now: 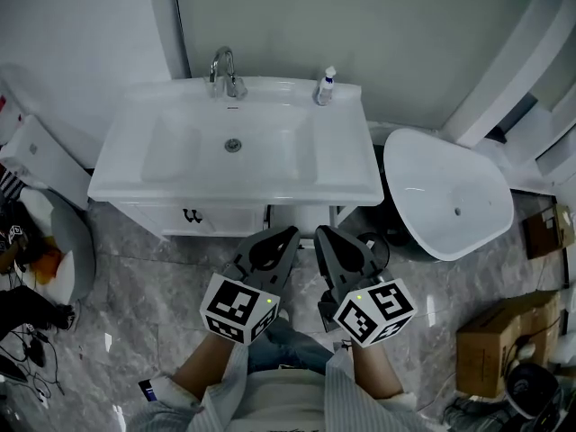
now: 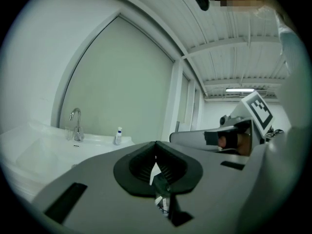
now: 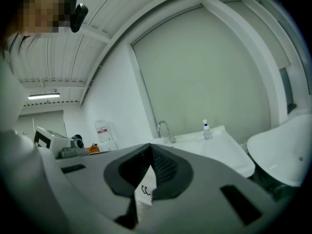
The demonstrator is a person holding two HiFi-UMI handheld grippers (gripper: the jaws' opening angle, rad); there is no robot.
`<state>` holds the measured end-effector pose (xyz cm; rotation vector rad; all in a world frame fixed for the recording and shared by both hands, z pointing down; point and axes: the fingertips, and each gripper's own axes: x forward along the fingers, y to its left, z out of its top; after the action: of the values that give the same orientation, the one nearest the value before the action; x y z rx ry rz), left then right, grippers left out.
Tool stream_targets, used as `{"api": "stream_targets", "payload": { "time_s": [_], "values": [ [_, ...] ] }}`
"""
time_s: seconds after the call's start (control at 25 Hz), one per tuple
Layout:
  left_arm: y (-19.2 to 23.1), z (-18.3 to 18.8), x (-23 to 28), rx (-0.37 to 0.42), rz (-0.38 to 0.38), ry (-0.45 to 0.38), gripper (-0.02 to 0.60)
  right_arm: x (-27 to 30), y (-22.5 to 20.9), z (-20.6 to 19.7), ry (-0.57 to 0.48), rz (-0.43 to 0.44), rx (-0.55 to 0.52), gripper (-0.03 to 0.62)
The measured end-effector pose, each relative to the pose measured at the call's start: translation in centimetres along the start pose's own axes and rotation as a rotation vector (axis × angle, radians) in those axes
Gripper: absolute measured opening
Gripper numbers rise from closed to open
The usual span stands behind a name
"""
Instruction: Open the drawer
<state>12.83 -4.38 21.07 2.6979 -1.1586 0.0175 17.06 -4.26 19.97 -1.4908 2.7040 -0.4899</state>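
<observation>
A white vanity (image 1: 117, 180) with a sink stands against the wall. Under its front edge is a white drawer front (image 1: 216, 220) with a small black handle (image 1: 191, 215), and it looks pushed in. Both grippers hang side by side in front of the vanity, above the floor and apart from the drawer. My left gripper (image 1: 292, 233) (image 2: 156, 144) has its jaws together with nothing in them. My right gripper (image 1: 320, 233) (image 3: 149, 146) is shut and empty too. Through the slit below its tips I see the drawer's handle (image 3: 145, 189).
A chrome faucet (image 1: 225, 72) and a small bottle (image 1: 326, 86) stand at the back of the sink. A white oval tub (image 1: 450, 196) sits to the right, with cardboard boxes (image 1: 504, 340) beyond it. A white fixture (image 1: 36, 156) and clutter lie at the left.
</observation>
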Motion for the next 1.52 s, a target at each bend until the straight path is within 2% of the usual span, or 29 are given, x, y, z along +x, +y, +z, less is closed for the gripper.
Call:
{"api": "stream_targets", "payload": {
  "time_s": [0.36,0.84,1.52],
  "values": [
    [-2.5,0.7,0.0,0.014,-0.037,-0.008,0.017,-2.2,-0.5,-0.2,0.017,0.007,0.018,0.009],
    [-2.2,0.8,-0.1,0.015,-0.058,-0.009,0.017,-1.1,-0.5,-1.6,0.051,0.013,0.048,0.009],
    [-2.0,-0.1,0.1,0.005,-0.047,0.008,0.017,-1.2,-0.6,-2.7,0.079,0.024,0.061,0.009]
  ]
}}
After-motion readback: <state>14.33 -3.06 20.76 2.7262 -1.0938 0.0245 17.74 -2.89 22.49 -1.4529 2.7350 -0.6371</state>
